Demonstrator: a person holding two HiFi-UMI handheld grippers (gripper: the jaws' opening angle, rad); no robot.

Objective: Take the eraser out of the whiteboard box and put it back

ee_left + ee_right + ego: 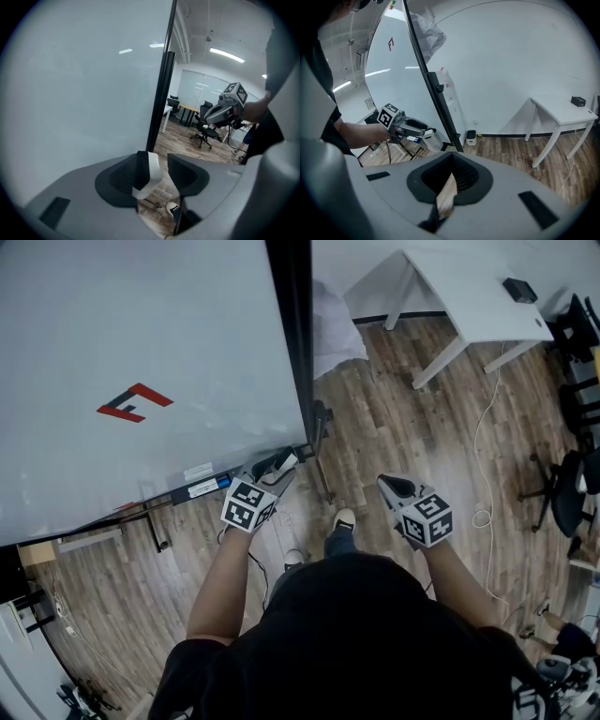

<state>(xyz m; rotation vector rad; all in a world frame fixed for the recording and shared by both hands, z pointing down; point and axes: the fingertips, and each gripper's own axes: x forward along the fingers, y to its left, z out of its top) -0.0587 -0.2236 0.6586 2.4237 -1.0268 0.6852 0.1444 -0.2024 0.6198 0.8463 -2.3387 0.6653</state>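
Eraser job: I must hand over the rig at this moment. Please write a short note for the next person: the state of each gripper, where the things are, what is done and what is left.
Left gripper: shut on the white eraser, held in the air by the lower right corner of the whiteboard.
Right gripper: jaws nearly together with nothing between them, held away from the board over the wood floor.
Box: probably the dark tray along the board's lower edge. The eraser is beside its right end, not in it.
Done: the eraser is out.
Left: set it back in the box and open the jaws.
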